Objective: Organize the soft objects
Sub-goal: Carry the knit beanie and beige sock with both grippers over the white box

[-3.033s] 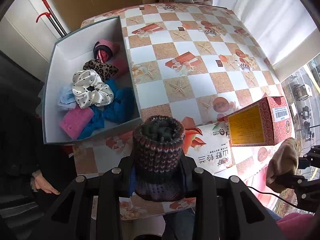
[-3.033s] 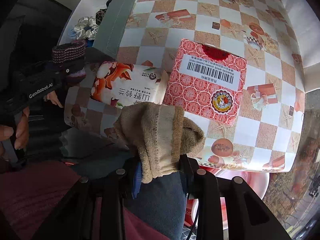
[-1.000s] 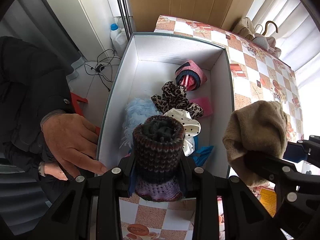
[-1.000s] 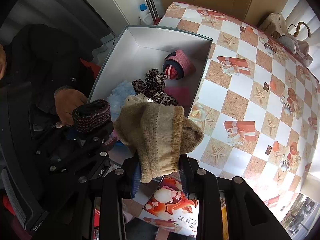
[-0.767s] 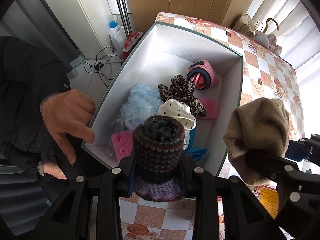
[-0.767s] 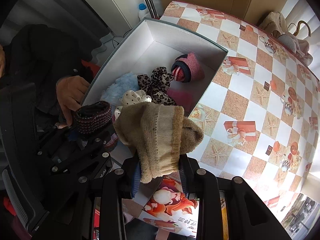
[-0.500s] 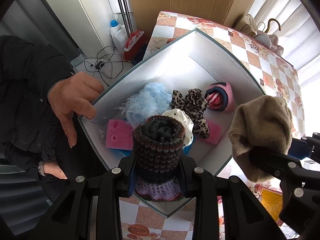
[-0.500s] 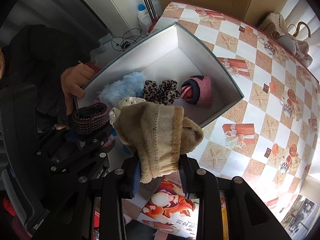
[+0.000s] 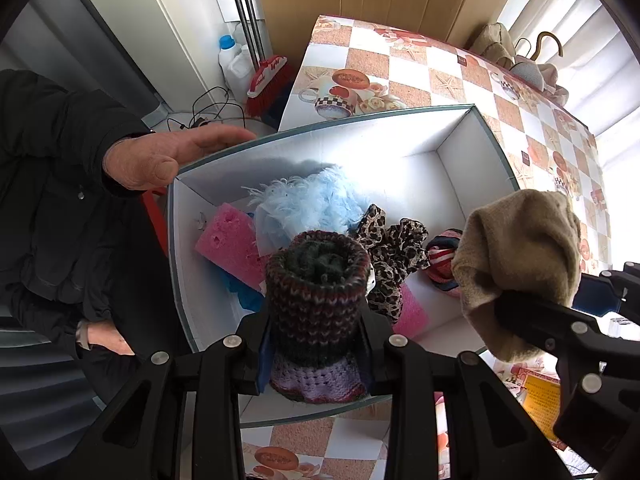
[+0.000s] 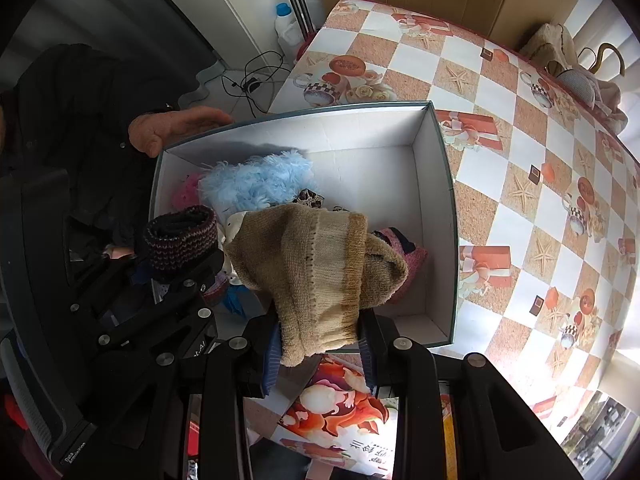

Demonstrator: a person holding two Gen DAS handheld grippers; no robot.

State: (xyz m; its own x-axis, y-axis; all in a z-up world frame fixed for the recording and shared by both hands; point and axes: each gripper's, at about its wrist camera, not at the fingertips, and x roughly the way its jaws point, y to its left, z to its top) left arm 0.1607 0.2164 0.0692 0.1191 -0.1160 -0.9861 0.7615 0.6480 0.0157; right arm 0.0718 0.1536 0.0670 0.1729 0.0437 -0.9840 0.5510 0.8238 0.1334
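**Soft items: box turned by a hand, both tongs loaded above it**

Box (image 9: 496,152), white inside w/ teal rim, sits on the checkered table (image 10: 520,128). Change vs. approx. one second ago: box has been swung round; then its long axis ran away from the left wrist cam, now it lies crosswise w/ one corner toward the person. A bare hand (image 9: 160,156) rests at that corner rim. Both grippers kept their pose above the box. Meaning (judgement): box is being presented under the tongs; release of both items looks like the next step, not yet done.

Contents, largest first: light blue fluffy item (image 9: 308,204), pink sponge (image 9: 228,240), leopard scrunchie (image 9: 392,248), pink/navy striped roll (image 9: 440,256).

Left gripper (image 9: 316,340): clenched on dark knit roll (image 9: 316,280), maroon/white flecks, purple lower band, standing upright between the pads, over the box's near edge.

Right gripper (image 10: 320,344): clenched on tan knit sock (image 10: 316,268), folded, ribbed cuff, limp and bulging out of the jaws, over the box interior.
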